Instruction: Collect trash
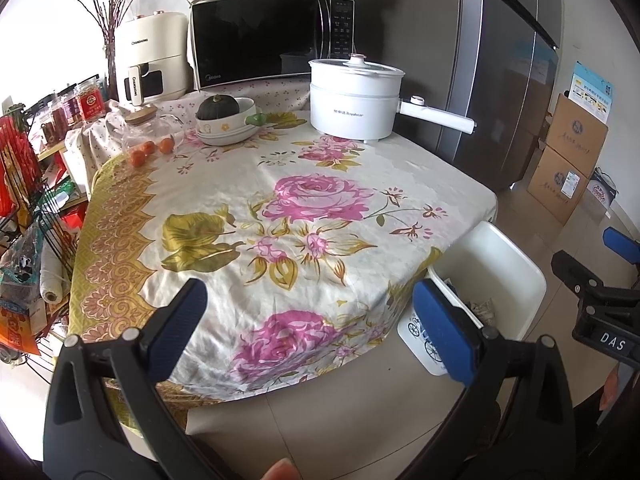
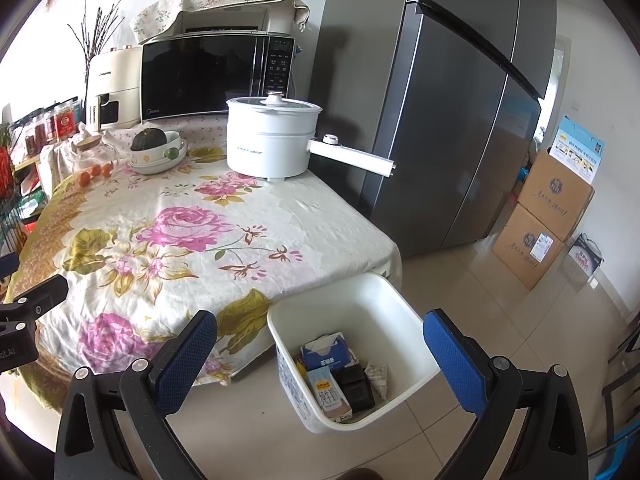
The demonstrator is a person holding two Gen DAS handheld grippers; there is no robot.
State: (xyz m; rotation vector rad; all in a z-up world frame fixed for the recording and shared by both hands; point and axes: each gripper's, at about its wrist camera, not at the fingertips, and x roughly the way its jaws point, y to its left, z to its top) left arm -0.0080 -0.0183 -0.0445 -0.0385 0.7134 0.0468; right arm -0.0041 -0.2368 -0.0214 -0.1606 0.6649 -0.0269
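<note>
Two claws, left claw point(image 1: 316, 328) and right claw point(image 2: 332, 360), gape empty; one white bin point(image 2: 404, 320) beside the counter point(image 2: 320, 220) holds four trash items.

From my left wrist camera, the white bin point(image 1: 500, 276) is partly blocked by my left gripper's right finger point(image 1: 444, 332), so I can make out only crumpled scraps inside. The right gripper point(image 1: 600, 292) is cut off at the right edge there. On the far left, the wire rack point(image 1: 36, 216) runs out of view, its packets too blurred to identify. The labels on the far boxes point(image 2: 548, 220) are too small to read.
</note>
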